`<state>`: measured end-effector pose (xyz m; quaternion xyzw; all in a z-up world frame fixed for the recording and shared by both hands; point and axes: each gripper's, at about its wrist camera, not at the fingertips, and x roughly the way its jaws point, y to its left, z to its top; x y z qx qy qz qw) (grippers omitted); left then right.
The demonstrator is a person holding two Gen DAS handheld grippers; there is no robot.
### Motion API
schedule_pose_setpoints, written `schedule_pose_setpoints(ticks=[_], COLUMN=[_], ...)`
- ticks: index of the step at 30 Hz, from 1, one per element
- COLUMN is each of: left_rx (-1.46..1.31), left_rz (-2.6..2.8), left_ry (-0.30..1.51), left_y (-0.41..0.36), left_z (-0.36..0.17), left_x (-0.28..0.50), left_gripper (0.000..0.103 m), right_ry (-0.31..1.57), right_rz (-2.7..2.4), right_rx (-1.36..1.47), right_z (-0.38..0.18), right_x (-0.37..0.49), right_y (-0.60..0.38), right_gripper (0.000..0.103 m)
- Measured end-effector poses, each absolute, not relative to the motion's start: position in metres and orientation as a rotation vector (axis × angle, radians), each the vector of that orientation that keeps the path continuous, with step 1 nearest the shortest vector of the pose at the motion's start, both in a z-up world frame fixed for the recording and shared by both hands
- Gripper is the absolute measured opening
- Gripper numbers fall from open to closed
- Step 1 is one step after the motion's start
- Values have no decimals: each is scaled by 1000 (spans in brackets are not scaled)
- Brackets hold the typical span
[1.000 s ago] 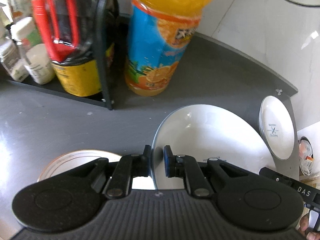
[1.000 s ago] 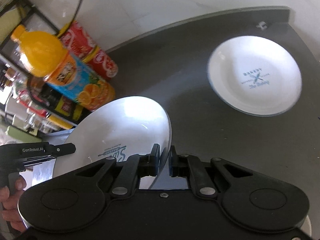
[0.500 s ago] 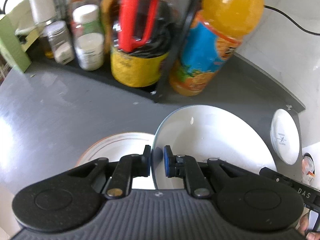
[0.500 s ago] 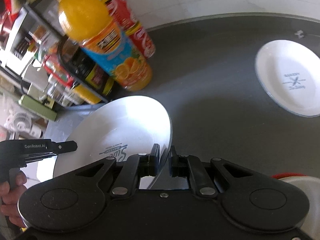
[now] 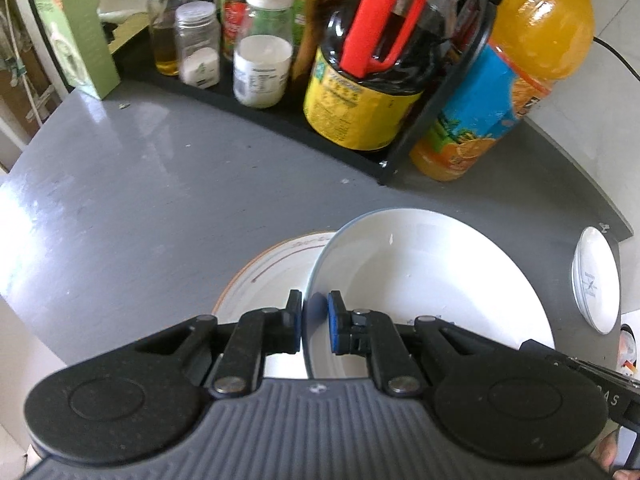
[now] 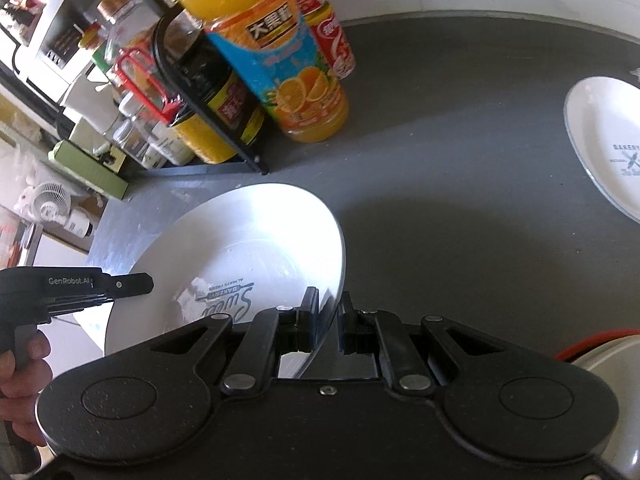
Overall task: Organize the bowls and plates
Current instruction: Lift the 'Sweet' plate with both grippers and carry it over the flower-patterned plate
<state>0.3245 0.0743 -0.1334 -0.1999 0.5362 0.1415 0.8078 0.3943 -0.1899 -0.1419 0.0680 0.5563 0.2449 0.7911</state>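
White bowl [image 5: 420,280] w/ bluish rim is carried by both tools at once, tilted above the grey surface [image 5: 140,184]. Left hand-held gripper [image 5: 314,322] is clamped on its left rim, blue pads either side; right hand-held gripper [image 6: 329,322] is clamped on the opposite rim, printed lettering visible inside the bowl [image 6: 240,272]. Under/left of the bowl lies a plate w/ orange-brown rim [image 5: 264,280] on the surface. Another white plate w/ "BAKERY" print [image 6: 608,148] sits well apart, near the far right edge. Orange juice bottle [image 5: 516,72] stands just beside a black rack [image 5: 440,100] of sauce bottles & jars.
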Motion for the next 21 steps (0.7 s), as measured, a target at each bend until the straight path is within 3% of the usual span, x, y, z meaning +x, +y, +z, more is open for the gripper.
schedule_pose_setpoints(ticks=[21], left_rx=[-401], left_rz=[371], left_ry=[1168], left_y=[88], left_z=[-143], left_x=[304], left_gripper=[13], right_ry=[1231], right_rz=[583], right_rx=[68], right_z=[-156], right_x=[376], right_y=[-165], right_gripper=[10])
